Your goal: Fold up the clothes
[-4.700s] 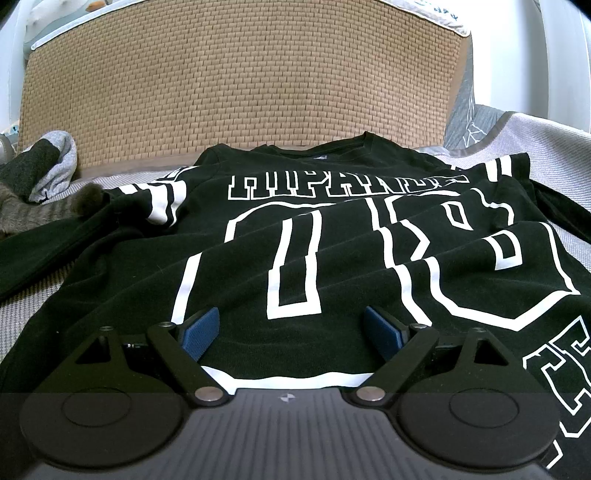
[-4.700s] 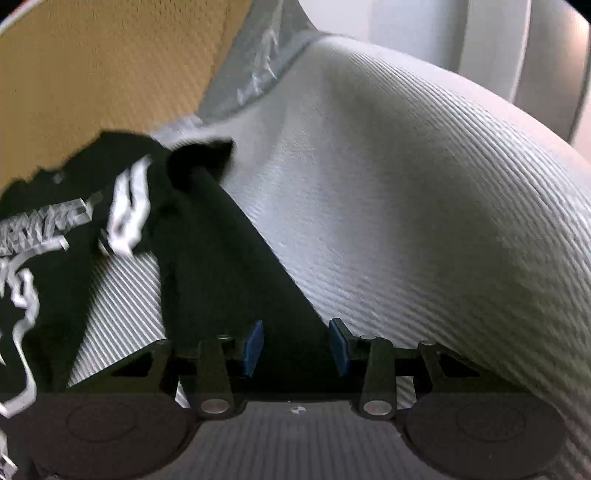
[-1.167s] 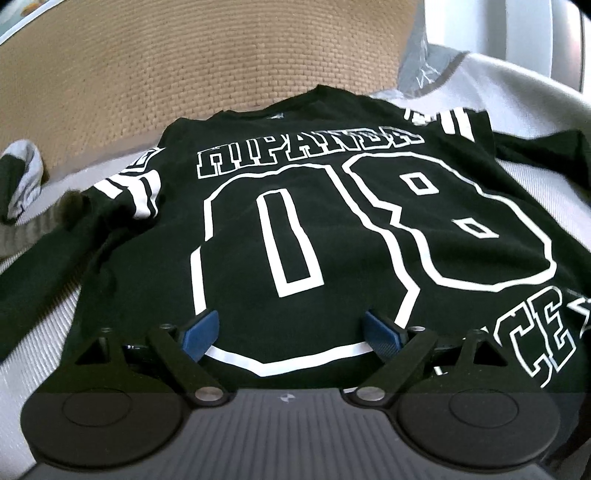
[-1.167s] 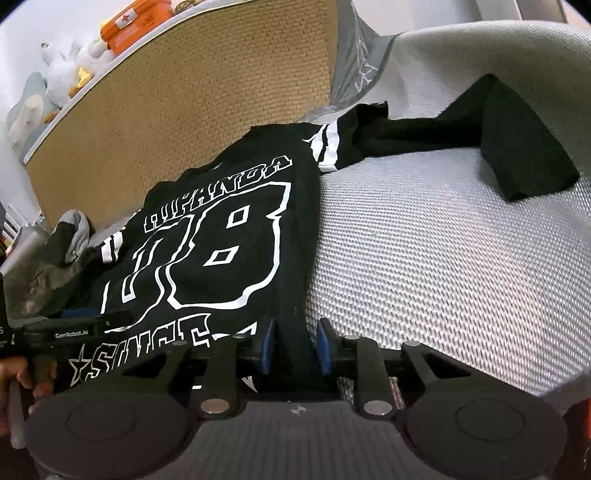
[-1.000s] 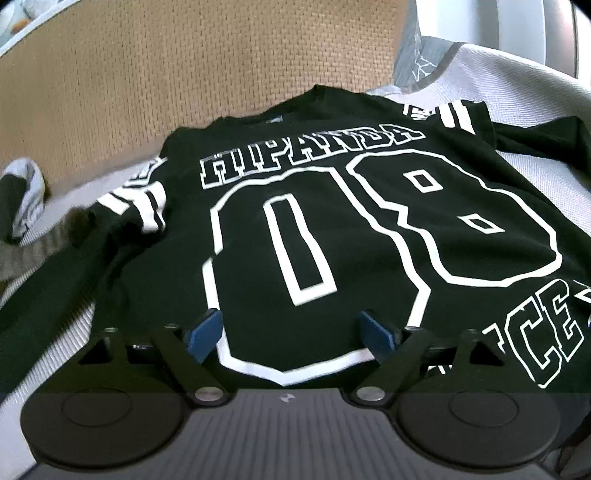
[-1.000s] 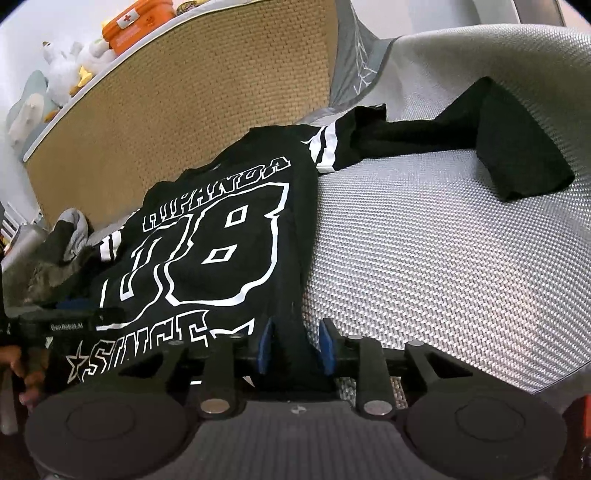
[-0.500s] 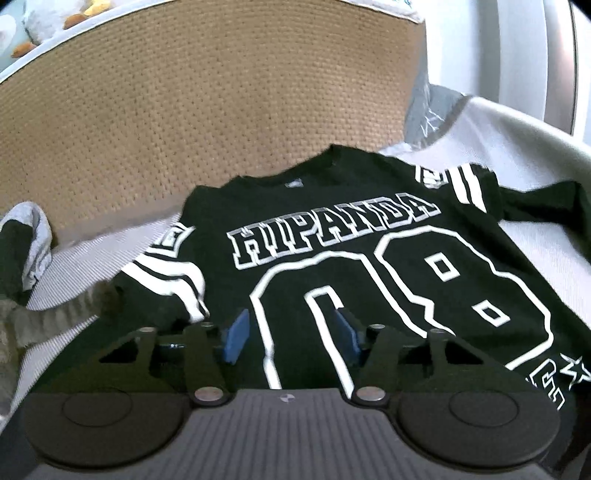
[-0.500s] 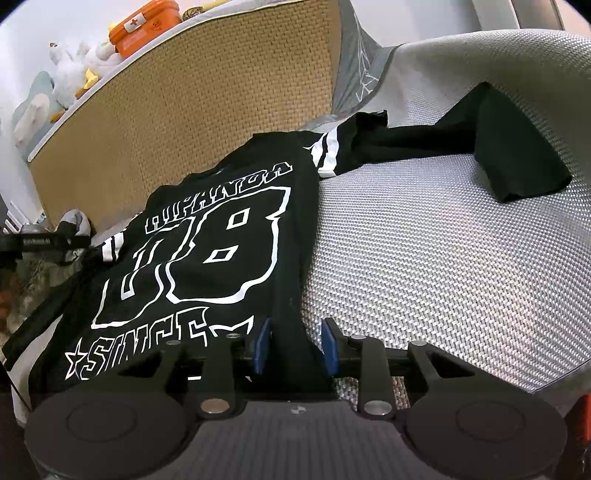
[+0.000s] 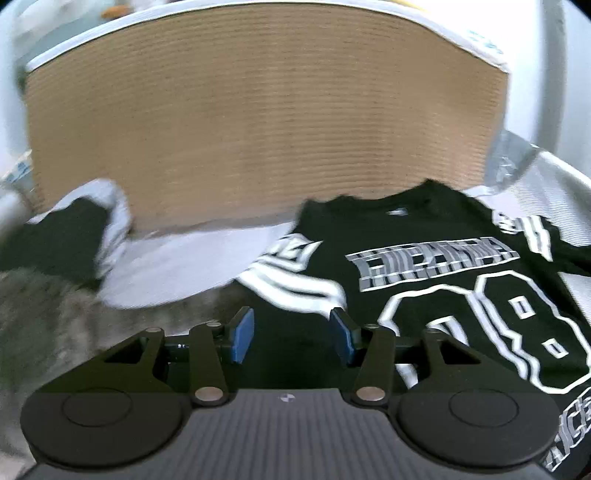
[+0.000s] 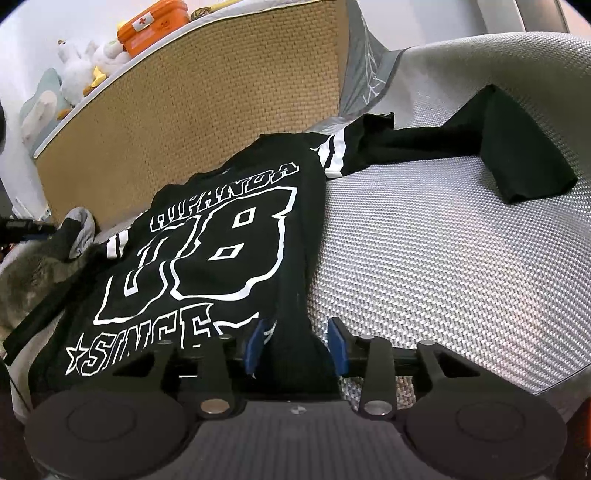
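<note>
**Black "08" shirt spread on the grey bed cover, both grippers at its edges**

The black shirt lies face up on the woven grey cover, its collar toward the rattan headboard. One long sleeve stretches out across the cover and bends back on itself.

The right gripper sits at the shirt's lower hem corner, its blue pads parted a moderate way with black fabric bunched between them; the pads do not appear to press it.

The left gripper hangs over the striped shoulder and sleeve, fingers apart. The view is motion-blurred, so whether they touch the cloth is unclear.

A grey and black garment is piled beside the shirt. An orange box and plush toys sit on top of the headboard.
</note>
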Motion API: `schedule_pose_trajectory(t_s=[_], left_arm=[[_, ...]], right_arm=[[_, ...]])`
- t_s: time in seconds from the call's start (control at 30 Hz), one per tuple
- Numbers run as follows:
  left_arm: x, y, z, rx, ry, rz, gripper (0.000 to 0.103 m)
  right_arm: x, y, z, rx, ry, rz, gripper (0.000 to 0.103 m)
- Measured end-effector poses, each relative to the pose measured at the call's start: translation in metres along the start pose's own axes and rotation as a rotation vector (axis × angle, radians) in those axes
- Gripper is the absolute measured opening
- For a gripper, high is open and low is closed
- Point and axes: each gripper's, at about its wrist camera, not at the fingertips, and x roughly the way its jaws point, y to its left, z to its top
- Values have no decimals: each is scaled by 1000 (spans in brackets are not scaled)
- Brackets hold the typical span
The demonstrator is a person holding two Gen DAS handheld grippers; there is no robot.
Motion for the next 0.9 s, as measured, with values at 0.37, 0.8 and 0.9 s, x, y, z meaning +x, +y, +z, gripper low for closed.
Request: schedule_pose_trajectory(t_s=[0.37,0.8,0.9], left_arm=[[-43,107,-79,-199,44,133,62],[-74,173,-160,-411,124,250,65],[-71,173,-166,-424,123,242,71]], right_arm=[[0,2,-2,-11,-8,0,46],[1,7,-5,-33,-21,6,55],[1,10,-7,-61,-22,4,56]])
